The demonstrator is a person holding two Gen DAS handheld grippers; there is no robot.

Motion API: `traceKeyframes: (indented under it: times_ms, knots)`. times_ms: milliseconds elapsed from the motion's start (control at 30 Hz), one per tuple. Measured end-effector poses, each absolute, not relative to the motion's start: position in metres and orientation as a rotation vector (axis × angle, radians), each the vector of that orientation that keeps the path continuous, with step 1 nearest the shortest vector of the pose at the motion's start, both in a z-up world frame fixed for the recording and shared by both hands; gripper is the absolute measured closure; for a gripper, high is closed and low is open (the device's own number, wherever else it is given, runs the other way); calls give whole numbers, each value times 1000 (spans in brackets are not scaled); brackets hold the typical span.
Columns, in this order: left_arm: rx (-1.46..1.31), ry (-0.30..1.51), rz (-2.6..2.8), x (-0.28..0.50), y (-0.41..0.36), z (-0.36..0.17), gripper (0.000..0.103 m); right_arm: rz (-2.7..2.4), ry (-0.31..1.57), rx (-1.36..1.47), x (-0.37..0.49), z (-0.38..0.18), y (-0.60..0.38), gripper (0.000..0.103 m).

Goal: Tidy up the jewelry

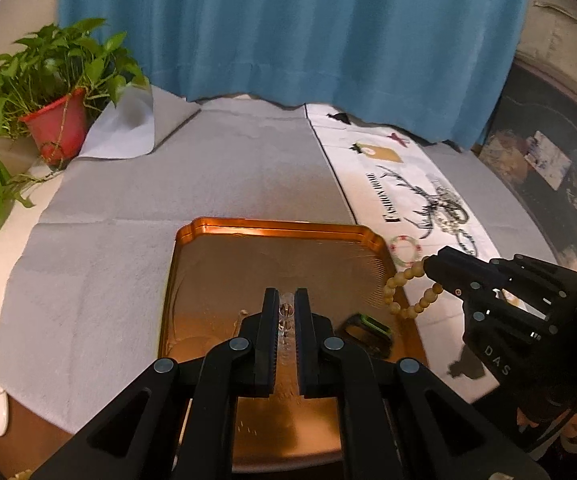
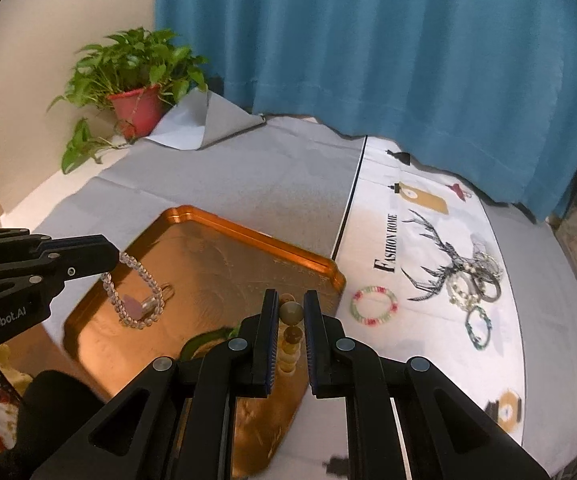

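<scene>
Now a clear bead bracelet (image 2: 136, 292) is clamped in the nearly closed left gripper (image 1: 287, 304) above the copper tray (image 1: 224, 240). Wooden beads (image 1: 410, 290) are pinched in the right gripper (image 2: 291, 312) at the tray's right edge.

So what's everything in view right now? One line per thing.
tray: one, copper, on the grey cloth
clear bead bracelet: one, hanging from the left gripper over the tray
tan bead bracelet: one, held by the right gripper at the tray's right edge
dark band: one, black with green, in the tray
pastel bracelet: one, pink-green, on the printed cloth
jewelry pile: several pieces, on the deer print
potted plant: one, red pot, far corner
curtain: blue, behind
left gripper: black, shut
right gripper: black, shut
</scene>
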State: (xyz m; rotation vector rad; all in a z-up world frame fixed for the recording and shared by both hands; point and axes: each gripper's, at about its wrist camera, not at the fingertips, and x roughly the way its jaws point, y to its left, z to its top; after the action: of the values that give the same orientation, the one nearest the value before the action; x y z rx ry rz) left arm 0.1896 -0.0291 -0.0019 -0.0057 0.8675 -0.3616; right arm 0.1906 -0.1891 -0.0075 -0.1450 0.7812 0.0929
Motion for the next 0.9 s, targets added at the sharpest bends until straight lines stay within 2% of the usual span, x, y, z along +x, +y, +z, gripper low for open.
traceKeyframes:
  times_ms: [100, 133, 167, 200, 233, 267, 300, 333, 667, 900]
  knots:
    - [-2, 890, -341, 206, -30, -18, 95, 104, 798, -128, 203, -20, -188, 90]
    - [-2, 907, -326, 210, -31, -22, 82, 114, 809, -120, 207, -23, -188, 89]
    - [1, 931, -303, 213, -30, -25, 53, 118, 818, -115, 208, -26, -189, 85]
    - [0, 957, -269, 217, -29, -28, 36, 111, 841, -116, 209, -30, -189, 81]
    - [-12, 966, -224, 216, -25, -30, 18, 105, 855, -115, 207, -33, -190, 62]
    - [-31, 946, -205, 211, -21, -29, 18, 101, 864, -110, 204, -34, -191, 40]
    - [-42, 930, -204, 205, -17, -28, 18, 98, 866, -104, 198, -35, -192, 34]
    - [-46, 932, -203, 198, -15, -27, 18, 99, 866, -99, 190, -35, -193, 33]
    - [52, 1016, -241, 80, -27, -33, 18, 79, 928, -86, 72, -40, -202, 32]
    - [96, 945, -243, 30, -38, -8, 18, 30, 858, -21, 10, -11, -220, 32]
